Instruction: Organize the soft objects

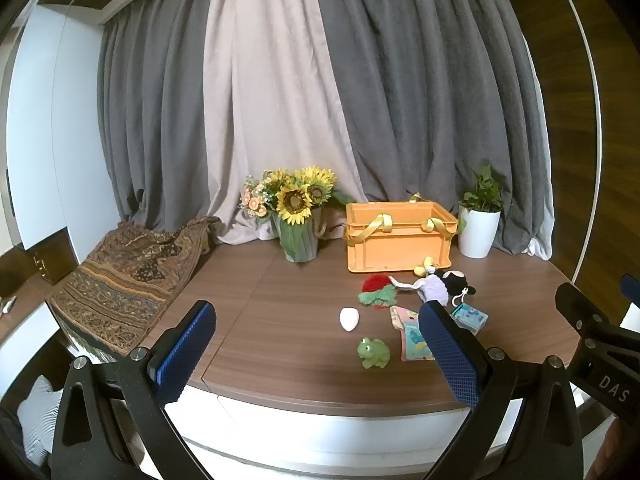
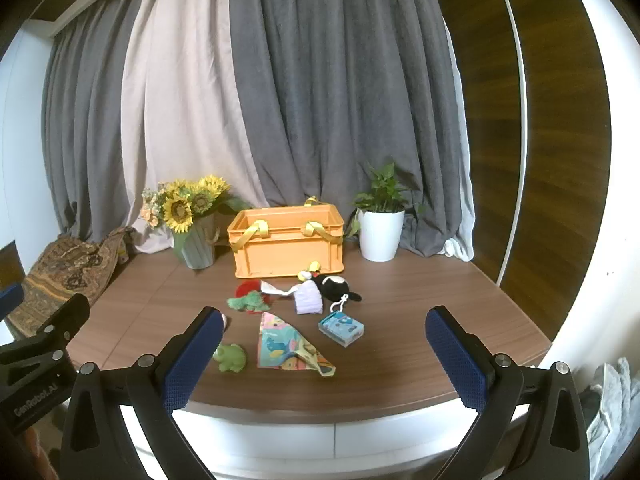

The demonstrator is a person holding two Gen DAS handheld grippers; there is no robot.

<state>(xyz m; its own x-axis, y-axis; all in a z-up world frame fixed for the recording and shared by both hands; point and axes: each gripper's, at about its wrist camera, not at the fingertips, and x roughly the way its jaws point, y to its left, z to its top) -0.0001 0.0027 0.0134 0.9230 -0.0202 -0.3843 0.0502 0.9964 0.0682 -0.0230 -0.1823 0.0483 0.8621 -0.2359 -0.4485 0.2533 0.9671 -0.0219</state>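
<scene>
An orange crate (image 1: pixel 400 236) (image 2: pixel 286 240) with yellow handles stands at the back of the wooden table. In front of it lie soft things: a red and green plush (image 1: pixel 378 290) (image 2: pixel 248 298), a lilac knit piece (image 1: pixel 434 290) (image 2: pixel 308 298), a black and white plush (image 1: pixel 456 280) (image 2: pixel 334 286), a patterned cloth (image 1: pixel 412 334) (image 2: pixel 286 344), a blue pouch (image 1: pixel 470 317) (image 2: pixel 341 328), a green frog (image 1: pixel 373 353) (image 2: pixel 229 357) and a white egg-shaped piece (image 1: pixel 349 319). My left gripper (image 1: pixel 316 344) and right gripper (image 2: pixel 324 352) both hover open near the front edge, holding nothing.
A sunflower vase (image 1: pixel 298 216) (image 2: pixel 192 220) stands left of the crate, a white potted plant (image 1: pixel 480 220) (image 2: pixel 380 224) to its right. A patterned brown blanket (image 1: pixel 124 280) (image 2: pixel 68 264) drapes over the table's left side. Grey curtains hang behind.
</scene>
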